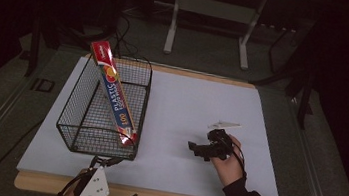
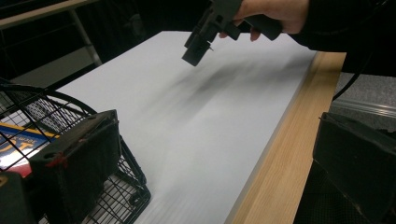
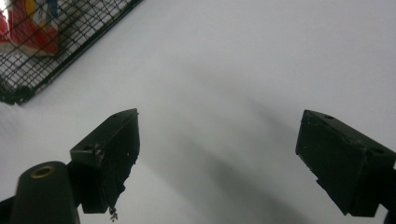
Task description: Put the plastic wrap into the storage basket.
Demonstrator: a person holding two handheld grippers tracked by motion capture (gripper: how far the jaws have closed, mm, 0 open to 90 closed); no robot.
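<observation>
A black wire basket (image 1: 78,116) stands on the left of the white board (image 1: 187,99). A long red and blue plastic wrap box (image 1: 113,90) leans inside it, its top end poking over the far rim. My right gripper (image 1: 194,149) hovers over the board to the right of the basket, pointing left, held by a hand in a dark sleeve. In the right gripper view its jaws (image 3: 219,154) stand wide apart over bare board. My left gripper (image 1: 117,181) sits at the table's front edge by the basket's near corner, jaws (image 2: 219,158) open with nothing between them.
The board lies on a wooden table whose front edge (image 2: 280,154) shows as a light strip. The basket's corner (image 3: 28,70) and the box's end (image 3: 32,28) are at the upper left of the right gripper view. A metal frame (image 1: 213,12) stands behind the table.
</observation>
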